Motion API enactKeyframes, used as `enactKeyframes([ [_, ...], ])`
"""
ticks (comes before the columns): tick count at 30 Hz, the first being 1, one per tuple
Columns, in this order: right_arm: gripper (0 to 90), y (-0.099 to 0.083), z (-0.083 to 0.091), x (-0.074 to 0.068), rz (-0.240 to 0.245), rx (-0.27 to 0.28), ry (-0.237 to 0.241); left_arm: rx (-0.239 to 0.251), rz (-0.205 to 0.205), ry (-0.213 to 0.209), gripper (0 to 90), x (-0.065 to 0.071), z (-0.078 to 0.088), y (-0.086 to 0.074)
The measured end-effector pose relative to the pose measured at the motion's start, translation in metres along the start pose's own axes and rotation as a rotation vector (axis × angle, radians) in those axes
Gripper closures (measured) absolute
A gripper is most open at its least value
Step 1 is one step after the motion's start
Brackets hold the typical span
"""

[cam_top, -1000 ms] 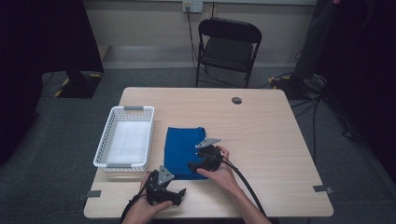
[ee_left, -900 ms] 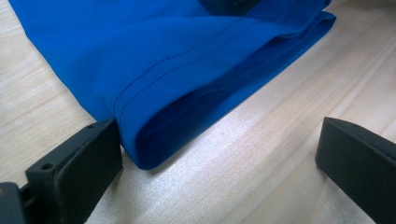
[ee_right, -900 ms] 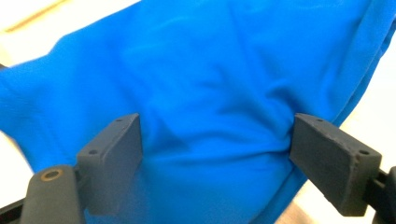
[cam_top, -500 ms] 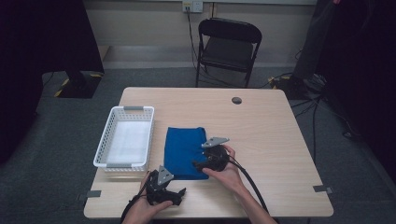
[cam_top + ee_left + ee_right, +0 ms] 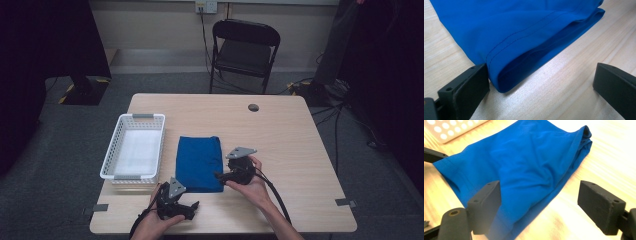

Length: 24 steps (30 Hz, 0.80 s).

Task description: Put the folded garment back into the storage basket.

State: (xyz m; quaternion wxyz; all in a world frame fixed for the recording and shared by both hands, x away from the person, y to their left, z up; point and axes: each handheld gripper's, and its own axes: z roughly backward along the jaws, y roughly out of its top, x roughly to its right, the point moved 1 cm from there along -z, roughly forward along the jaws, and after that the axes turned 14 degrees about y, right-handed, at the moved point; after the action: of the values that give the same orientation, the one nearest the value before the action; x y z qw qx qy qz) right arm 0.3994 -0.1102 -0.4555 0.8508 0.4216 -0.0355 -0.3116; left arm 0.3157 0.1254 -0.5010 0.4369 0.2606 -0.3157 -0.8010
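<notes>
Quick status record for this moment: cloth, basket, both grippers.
cloth: folded blue cloth flat on the table, beside the basket
basket: white basket, left of the cloth
left gripper: open, near the cloth's near corner, holding nothing
right gripper: open, at the cloth's right edge, holding nothing
</notes>
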Motion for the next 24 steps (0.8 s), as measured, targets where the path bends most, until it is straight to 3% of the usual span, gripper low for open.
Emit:
enactKeyframes([
  [6,17.8,-0.005,0.016,0.005,-0.015,0.013,0.002,0.0,0.0,0.0,0.0,0.0,0.0,0.0],
  [13,16.7,-0.009,0.033,0.011,-0.023,0.022,-0.04,0.001,0.0,0.0,0.0,0.0,0.0,0.0],
  [24,17.8,-0.02,0.054,0.016,-0.035,0.04,-0.052,0.001,0.002,0.002,0.0,0.0,0.0,0.0],
])
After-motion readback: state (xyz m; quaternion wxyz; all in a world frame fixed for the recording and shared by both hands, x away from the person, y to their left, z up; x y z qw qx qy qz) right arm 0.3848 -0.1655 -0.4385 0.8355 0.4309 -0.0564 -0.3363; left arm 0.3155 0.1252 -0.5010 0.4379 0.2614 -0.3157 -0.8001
